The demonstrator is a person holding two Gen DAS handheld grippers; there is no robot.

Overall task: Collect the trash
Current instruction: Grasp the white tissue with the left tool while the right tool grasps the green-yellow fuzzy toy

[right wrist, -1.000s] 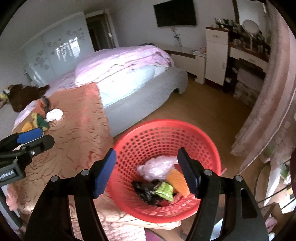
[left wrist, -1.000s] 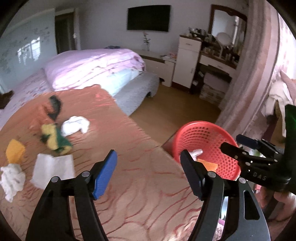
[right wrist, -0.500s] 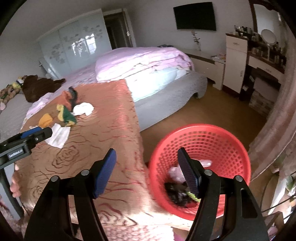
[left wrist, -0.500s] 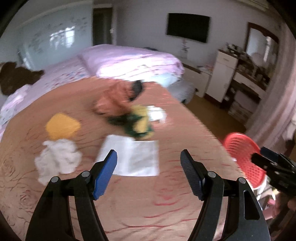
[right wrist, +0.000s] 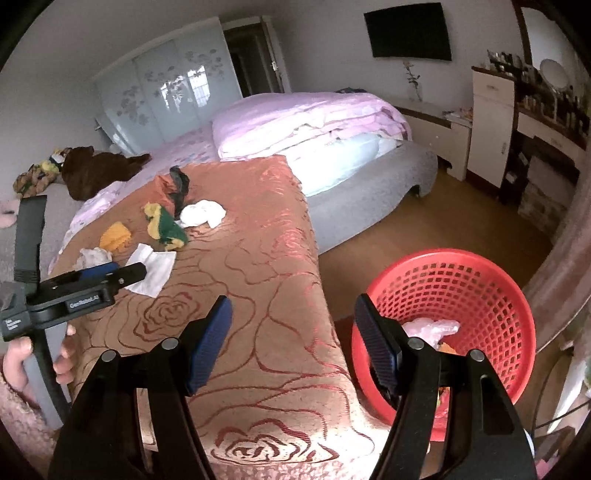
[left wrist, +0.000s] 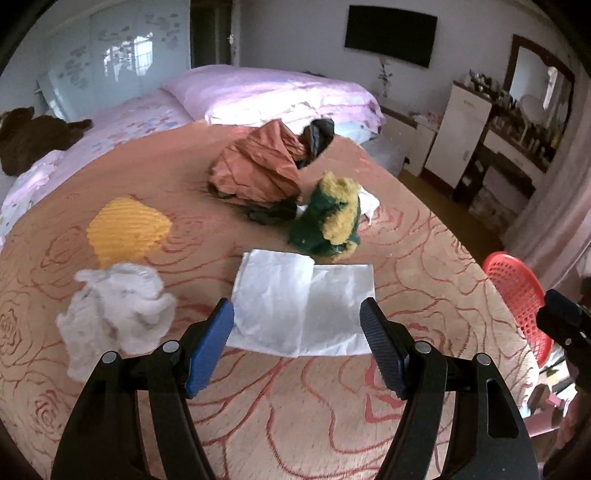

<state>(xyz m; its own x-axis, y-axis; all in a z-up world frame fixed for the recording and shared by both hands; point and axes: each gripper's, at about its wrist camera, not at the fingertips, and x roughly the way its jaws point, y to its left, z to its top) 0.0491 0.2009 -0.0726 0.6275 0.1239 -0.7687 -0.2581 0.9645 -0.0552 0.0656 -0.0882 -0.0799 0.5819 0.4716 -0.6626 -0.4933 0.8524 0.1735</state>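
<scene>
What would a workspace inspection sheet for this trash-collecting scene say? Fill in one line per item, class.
Surface: rose-patterned bedspread, flat, over the bed's end.
Job's things: flat white tissue, crumpled white tissue, yellow sponge, green-yellow wrapper, brown bag, white wad; red basket on the floor, partly filled.
Clutter: dark plush toy on the bed.
Grippers: left tool open above the flat tissue; right tool open, empty, between bed edge and basket.
Cables: nothing seen.
Surroundings: wall television, dresser with mirror, wooden floor.
</scene>
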